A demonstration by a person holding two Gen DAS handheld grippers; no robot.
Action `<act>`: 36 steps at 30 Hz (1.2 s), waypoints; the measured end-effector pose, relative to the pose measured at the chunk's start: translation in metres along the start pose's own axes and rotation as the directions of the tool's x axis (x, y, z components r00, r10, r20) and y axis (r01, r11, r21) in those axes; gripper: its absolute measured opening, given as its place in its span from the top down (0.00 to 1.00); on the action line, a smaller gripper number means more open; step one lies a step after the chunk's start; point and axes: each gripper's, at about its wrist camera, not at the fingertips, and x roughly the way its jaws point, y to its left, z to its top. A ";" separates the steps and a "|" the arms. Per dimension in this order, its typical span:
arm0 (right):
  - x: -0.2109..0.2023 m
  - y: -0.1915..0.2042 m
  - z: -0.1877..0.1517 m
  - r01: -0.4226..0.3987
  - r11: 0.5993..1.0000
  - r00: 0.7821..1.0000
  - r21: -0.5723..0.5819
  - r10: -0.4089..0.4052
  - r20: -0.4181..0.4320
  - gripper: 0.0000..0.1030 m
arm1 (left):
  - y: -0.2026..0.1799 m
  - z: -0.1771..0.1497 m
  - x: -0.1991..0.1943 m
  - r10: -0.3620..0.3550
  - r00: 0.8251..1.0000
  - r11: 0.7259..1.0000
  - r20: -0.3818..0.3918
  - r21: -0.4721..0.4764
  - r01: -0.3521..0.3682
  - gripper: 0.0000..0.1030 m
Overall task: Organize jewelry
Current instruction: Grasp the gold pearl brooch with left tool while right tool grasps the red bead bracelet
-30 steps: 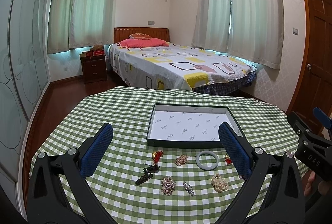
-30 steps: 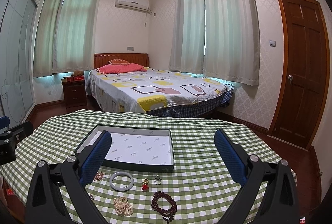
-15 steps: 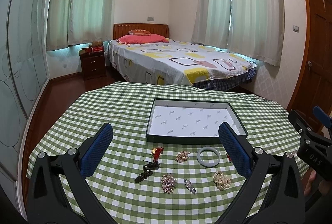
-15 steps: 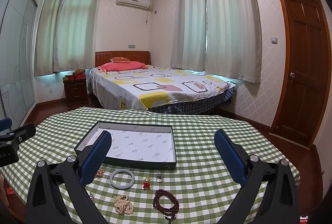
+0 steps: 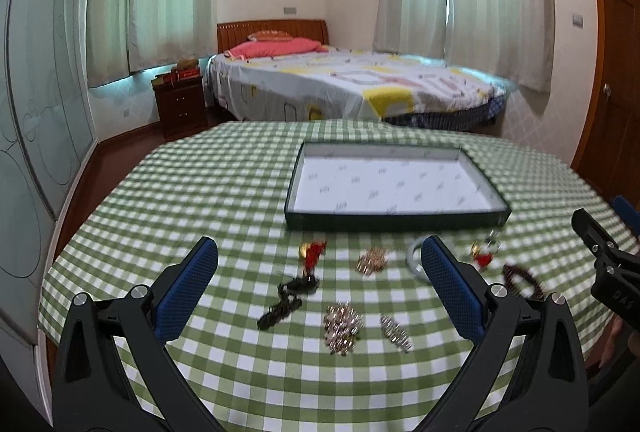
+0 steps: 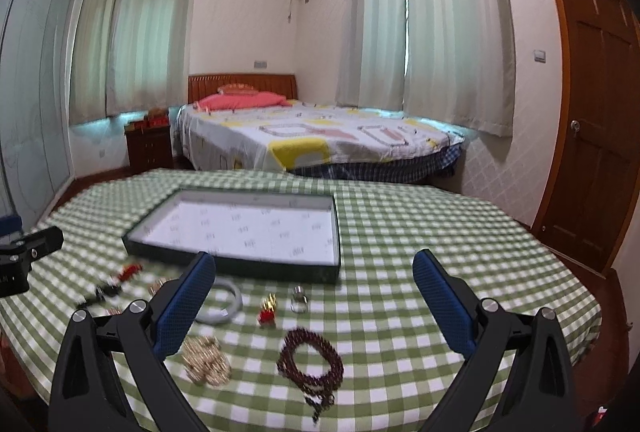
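Observation:
A dark green tray with a white lining (image 5: 396, 220) (image 6: 236, 266) lies on the green checked table. Several jewelry pieces lie in front of it: a red tassel charm (image 5: 314, 252), a black cord piece (image 5: 286, 298), a gold brooch (image 5: 372, 260), a crystal cluster (image 5: 342, 322), a pale jade bangle (image 6: 228, 302), a silver ring (image 6: 299, 299), a red and gold charm (image 6: 267, 310), a dark red bead bracelet (image 6: 312, 362) and a pearl cluster (image 6: 206, 354). My left gripper (image 5: 318, 290) is open above the pieces. My right gripper (image 6: 314, 298) is open above the charm and the ring.
The green checked tablecloth (image 5: 224, 192) drops off at the table's round edge. Behind it stand a bed (image 5: 352, 84), a dark nightstand (image 5: 182, 104) and a wooden door (image 6: 592, 120). The right gripper's body shows at the right of the left wrist view (image 5: 608, 264).
Both grippers have moved forward and lower toward the table, so the tray and the jewelry look larger. Both stay open and empty.

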 end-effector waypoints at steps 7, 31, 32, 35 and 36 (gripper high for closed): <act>0.022 -0.002 -0.033 -0.040 0.999 0.995 -0.017 0.038 -0.091 0.06 | -0.004 -0.028 0.036 0.019 0.995 1.000 -0.100 0.027 -0.016 0.05; 0.079 -0.016 -0.068 -0.062 0.997 0.958 0.045 0.072 -0.279 0.38 | -0.005 -0.053 0.079 -0.027 0.963 1.000 -0.267 -0.012 0.025 0.26; 0.078 -0.017 -0.069 -0.066 0.997 0.957 0.050 0.078 -0.278 0.38 | -0.007 -0.053 0.080 -0.027 0.962 1.000 -0.270 -0.008 0.026 0.30; 0.079 -0.018 -0.069 -0.073 0.996 0.956 0.060 0.087 -0.279 0.38 | -0.008 -0.056 0.082 -0.038 0.956 0.999 -0.289 -0.014 0.036 0.41; 0.079 -0.019 -0.069 -0.076 0.995 0.956 0.064 0.091 -0.279 0.38 | -0.008 -0.057 0.083 -0.044 0.954 0.999 -0.296 -0.020 0.040 0.42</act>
